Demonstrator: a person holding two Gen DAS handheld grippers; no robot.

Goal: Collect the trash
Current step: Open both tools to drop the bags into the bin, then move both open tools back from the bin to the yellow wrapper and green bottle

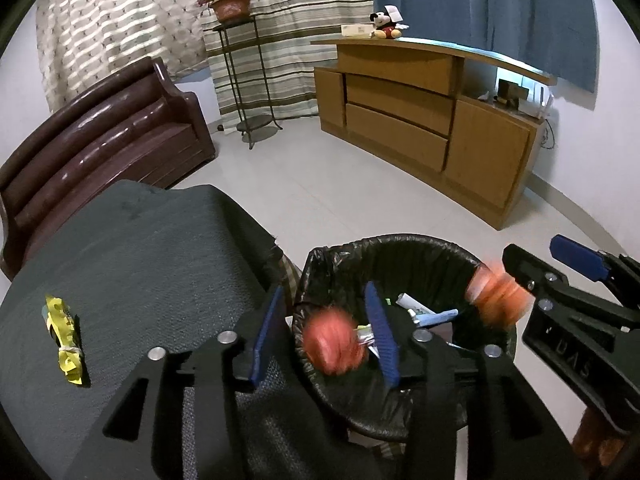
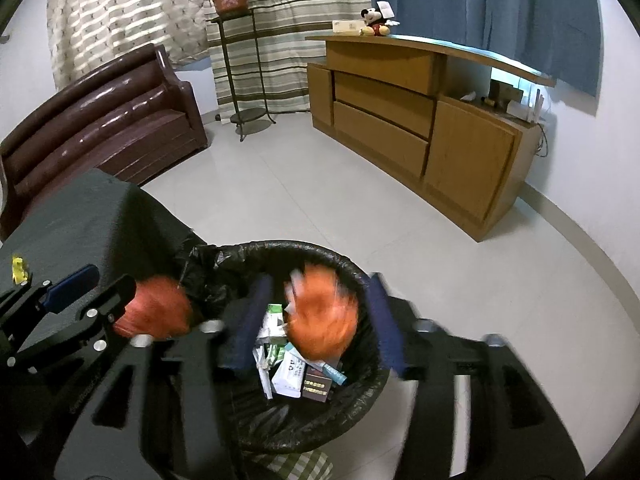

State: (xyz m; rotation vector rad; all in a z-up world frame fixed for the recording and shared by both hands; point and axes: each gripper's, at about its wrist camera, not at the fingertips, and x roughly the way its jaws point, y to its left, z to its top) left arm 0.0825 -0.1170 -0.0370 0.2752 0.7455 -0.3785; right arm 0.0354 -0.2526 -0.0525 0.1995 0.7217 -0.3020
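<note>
A: Left wrist view. Left gripper (image 1: 326, 340) spread wide, gripping nothing. A blurred orange wad (image 1: 334, 340) sits in the gap between its blue fingers (image 1: 382, 334), touching neither, over the near rim of the black-lined trash bin (image 1: 400, 246).

B: Second wad?

A: Yes, another blurred orange ball (image 1: 496, 296) just off the tip of the right gripper (image 1: 548, 260), at the bin's right rim. Cannot tell whether it touches. Cartons and a tube (image 1: 434, 316) lie inside, beyond the left fingers. A yellow wrapper (image 1: 66, 338) lies on the dark table (image 1: 140, 248), well left of the fingers.

B: Right wrist view?

A: Right gripper (image 2: 316, 320) also released, fingers (image 2: 384, 320) apart over the bin (image 2: 280, 246). One orange wad (image 2: 322, 320) blurred between them, above boxes (image 2: 288, 376) in the bin. The other wad (image 2: 154, 312) is left of the fingers, beside the left gripper (image 2: 100, 284). Yellow wrapper (image 2: 19, 268) far left.
</note>
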